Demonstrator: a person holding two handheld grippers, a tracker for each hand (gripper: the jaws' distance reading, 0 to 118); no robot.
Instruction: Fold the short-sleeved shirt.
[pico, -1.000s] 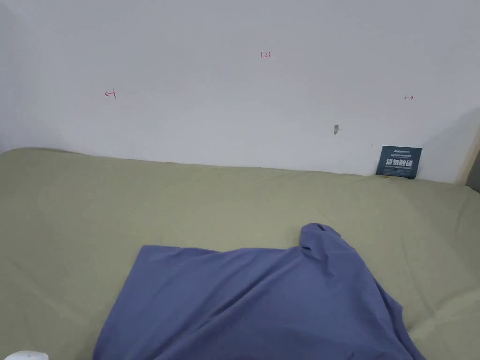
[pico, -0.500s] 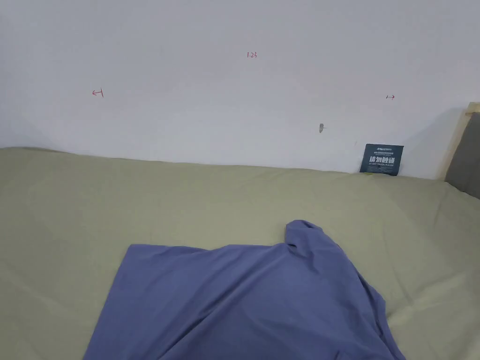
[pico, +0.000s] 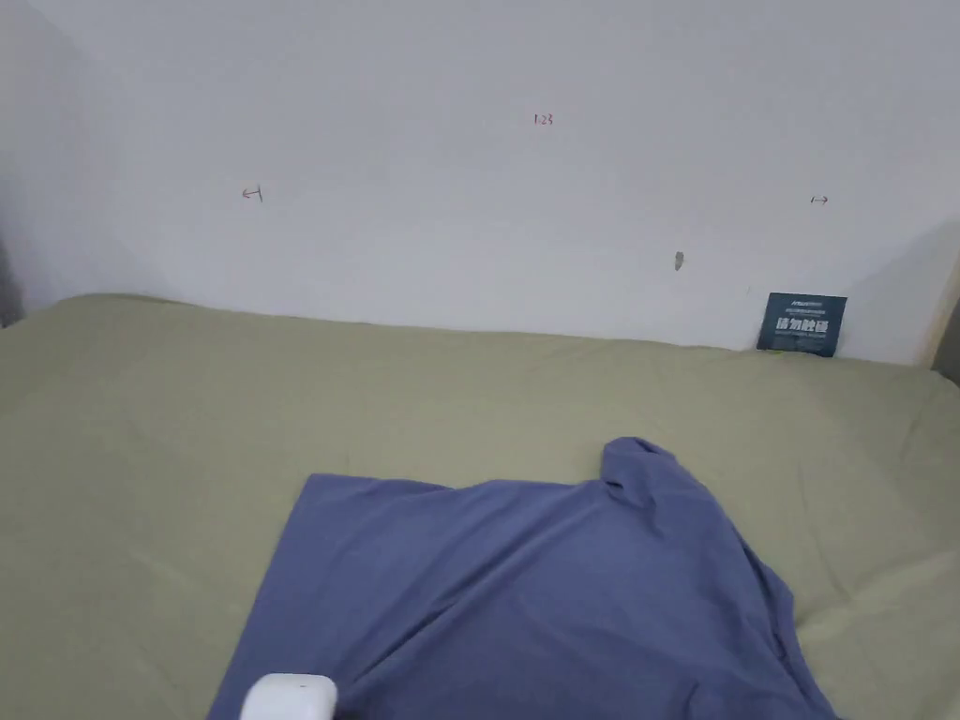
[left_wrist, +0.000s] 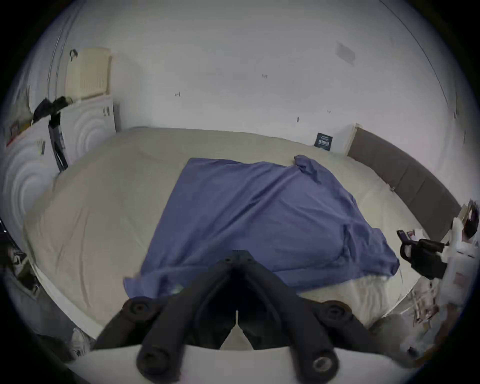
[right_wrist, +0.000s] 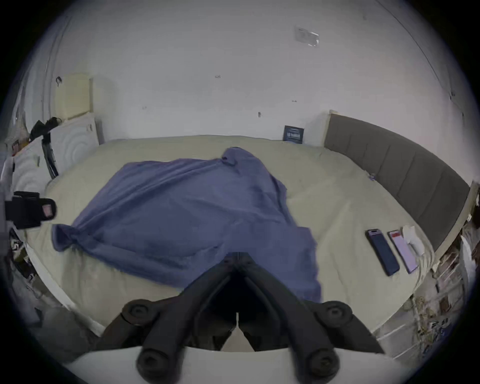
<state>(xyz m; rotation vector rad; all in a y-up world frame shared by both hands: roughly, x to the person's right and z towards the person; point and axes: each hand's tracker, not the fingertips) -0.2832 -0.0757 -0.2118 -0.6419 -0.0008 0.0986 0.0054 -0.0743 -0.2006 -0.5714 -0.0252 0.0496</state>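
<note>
A white gripper housing has risen into the head view's lower left, over the blue shirt on the bed; both jaw pairs look closed, seemingly pinching its near hem, so folding looks barely begun.

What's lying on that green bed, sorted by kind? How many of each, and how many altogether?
Shirts: 1, the blue shirt, spread out and rumpled
Phones: 2, a dark phone and a phone with a lit screen, side by side near the headboard
White paper-like items: 1, beside the phones, too blurred to name
Dark blue cards: 1, propped against the wall
Total: 5
</note>
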